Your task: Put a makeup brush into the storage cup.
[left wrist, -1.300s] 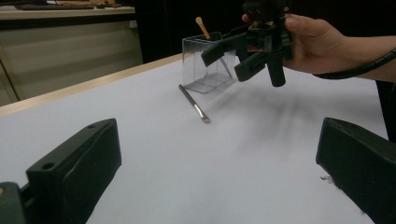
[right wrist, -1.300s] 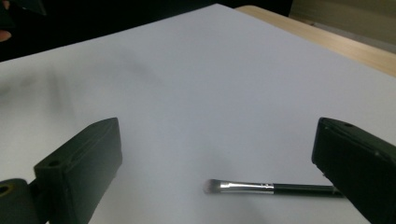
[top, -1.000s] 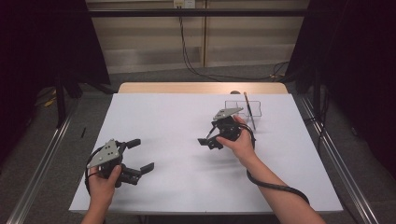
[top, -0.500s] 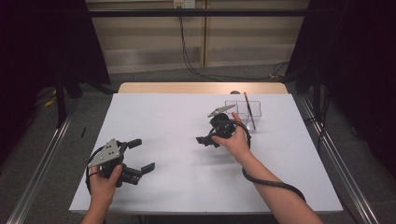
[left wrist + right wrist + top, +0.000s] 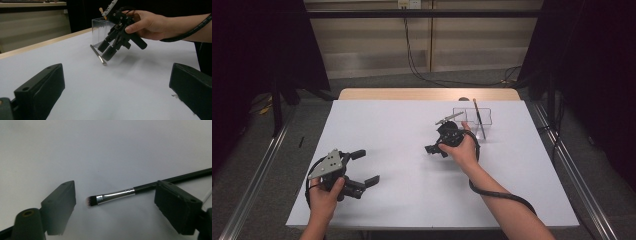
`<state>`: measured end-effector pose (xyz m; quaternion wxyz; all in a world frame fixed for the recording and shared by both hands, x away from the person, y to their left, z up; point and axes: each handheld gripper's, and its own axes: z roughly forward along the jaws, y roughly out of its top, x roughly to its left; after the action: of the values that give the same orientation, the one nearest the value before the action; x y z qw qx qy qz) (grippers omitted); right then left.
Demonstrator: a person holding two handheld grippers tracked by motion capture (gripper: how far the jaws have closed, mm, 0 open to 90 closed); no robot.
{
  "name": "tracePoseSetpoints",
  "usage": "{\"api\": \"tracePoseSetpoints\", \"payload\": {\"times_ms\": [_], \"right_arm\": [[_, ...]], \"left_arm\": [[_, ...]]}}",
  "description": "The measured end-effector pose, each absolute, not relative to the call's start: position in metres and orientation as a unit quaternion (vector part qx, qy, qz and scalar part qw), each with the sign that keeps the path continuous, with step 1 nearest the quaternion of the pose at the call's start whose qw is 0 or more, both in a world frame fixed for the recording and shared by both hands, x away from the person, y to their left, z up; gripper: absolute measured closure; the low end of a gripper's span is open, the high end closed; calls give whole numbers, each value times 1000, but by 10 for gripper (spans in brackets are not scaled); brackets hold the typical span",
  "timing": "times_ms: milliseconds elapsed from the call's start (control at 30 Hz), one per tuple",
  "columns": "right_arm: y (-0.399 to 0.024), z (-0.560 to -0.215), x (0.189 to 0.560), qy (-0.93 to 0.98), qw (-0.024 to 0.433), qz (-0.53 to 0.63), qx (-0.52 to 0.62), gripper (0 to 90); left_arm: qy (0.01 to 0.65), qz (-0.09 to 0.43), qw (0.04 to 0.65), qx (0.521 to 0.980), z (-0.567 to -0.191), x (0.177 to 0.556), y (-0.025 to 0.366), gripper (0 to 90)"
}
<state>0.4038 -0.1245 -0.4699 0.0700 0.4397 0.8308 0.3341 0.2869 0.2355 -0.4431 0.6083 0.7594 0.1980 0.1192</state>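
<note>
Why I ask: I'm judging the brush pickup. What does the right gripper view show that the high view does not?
Right gripper view: close detail of the brush, with its bristles and silver ferrule seen between the right tongs, which have just been closing without touching it. High view: the left tongs, open near the table's front, and the clear box toward the far side. Both: the brush on the white table.

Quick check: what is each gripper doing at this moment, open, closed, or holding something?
Left gripper: open, nothing between its jaws.
Right gripper: open but just been closing; a makeup brush lies between the jaws, not yet gripped.
</note>
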Motion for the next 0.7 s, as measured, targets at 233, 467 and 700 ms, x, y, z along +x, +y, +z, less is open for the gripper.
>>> {"api": "tracePoseSetpoints", "payload": {"times_ms": [233, 467, 700], "right_arm": [[-126, -469, 407, 827, 70, 319, 457, 183], [-126, -473, 408, 817, 73, 313, 480, 200], [-124, -474, 409, 811, 80, 319, 485, 185]], "left_arm": [[197, 116, 609, 760, -444, 287, 235, 0], [198, 112, 611, 759, -445, 287, 234, 0], [197, 113, 608, 761, -445, 288, 235, 0]]}}
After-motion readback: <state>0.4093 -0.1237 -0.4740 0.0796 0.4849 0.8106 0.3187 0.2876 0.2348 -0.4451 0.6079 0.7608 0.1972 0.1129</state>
